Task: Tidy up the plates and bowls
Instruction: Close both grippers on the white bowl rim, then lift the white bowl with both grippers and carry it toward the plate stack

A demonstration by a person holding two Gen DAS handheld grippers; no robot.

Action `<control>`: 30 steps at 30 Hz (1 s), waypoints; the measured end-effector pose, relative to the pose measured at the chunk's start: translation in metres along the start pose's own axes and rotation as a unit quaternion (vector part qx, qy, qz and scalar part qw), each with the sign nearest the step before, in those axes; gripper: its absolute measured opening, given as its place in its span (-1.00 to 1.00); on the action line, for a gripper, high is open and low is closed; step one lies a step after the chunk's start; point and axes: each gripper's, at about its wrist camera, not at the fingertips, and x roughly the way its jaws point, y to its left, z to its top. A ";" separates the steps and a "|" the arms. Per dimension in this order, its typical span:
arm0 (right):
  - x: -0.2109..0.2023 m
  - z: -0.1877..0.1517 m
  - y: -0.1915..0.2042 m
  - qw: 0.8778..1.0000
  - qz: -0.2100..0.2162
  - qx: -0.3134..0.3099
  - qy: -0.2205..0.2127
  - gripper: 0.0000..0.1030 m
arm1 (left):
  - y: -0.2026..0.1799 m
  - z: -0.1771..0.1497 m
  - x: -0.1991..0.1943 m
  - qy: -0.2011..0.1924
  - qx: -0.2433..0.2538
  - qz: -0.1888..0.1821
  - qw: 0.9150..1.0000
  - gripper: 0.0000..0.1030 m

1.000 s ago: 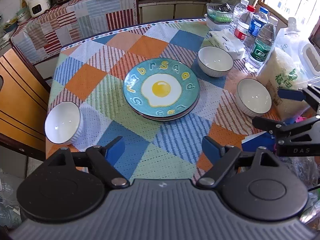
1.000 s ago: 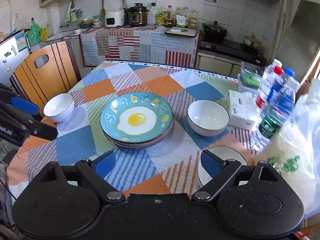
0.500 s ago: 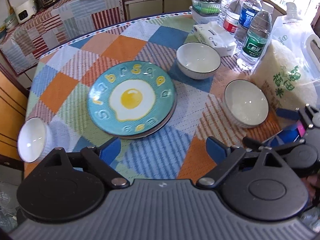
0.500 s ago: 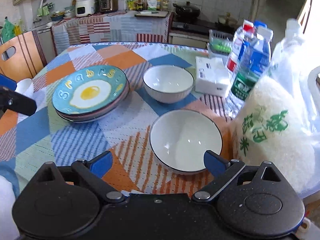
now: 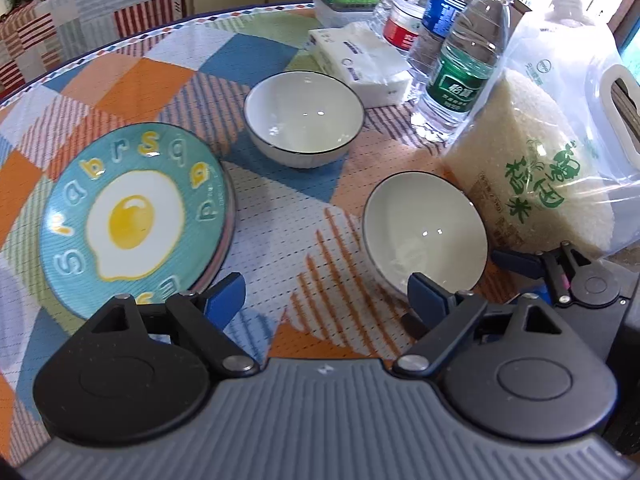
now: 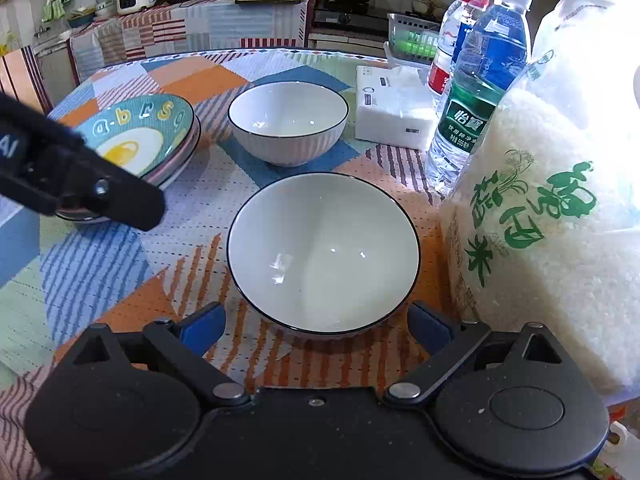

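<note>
A near white bowl with a dark rim (image 6: 323, 252) stands upright on the checked tablecloth, close in front of my right gripper (image 6: 316, 322), which is open and empty with a finger on either side of it. The same bowl (image 5: 424, 232) lies ahead and right of my left gripper (image 5: 326, 294), which is open and empty above the cloth. A second white bowl (image 5: 304, 118) (image 6: 288, 120) stands farther back. A stack of plates topped by a teal fried-egg plate (image 5: 132, 216) (image 6: 140, 140) sits to the left.
A bag of rice (image 6: 540, 220) (image 5: 532, 168) stands close on the right of the near bowl. Water bottles (image 6: 480, 96), a tissue pack (image 6: 394, 110) and a plastic basket (image 6: 414, 42) crowd the far right. The left gripper's body (image 6: 60, 168) shows at the left of the right wrist view.
Both grippers moved right and forward toward the near bowl. The right gripper's fingers now flank it. The bowl at the table's left edge left view.
</note>
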 end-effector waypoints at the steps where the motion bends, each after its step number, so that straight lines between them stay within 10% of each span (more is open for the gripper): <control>1: 0.003 0.000 -0.002 1.000 0.002 0.002 0.003 0.92 | -0.002 0.001 0.004 -0.001 -0.003 -0.007 1.000 0.66; 7: 0.019 0.002 -0.009 1.000 0.011 0.019 0.019 0.92 | -0.016 0.006 0.035 0.015 0.000 -0.023 1.000 0.19; 12: 0.026 0.000 -0.013 0.999 0.029 0.033 0.020 0.92 | -0.023 0.007 0.053 0.023 0.001 -0.041 0.999 -0.69; 30: 0.039 -0.001 -0.012 0.999 0.034 0.028 0.000 0.84 | -0.020 0.007 0.057 0.036 -0.012 -0.038 0.999 -0.79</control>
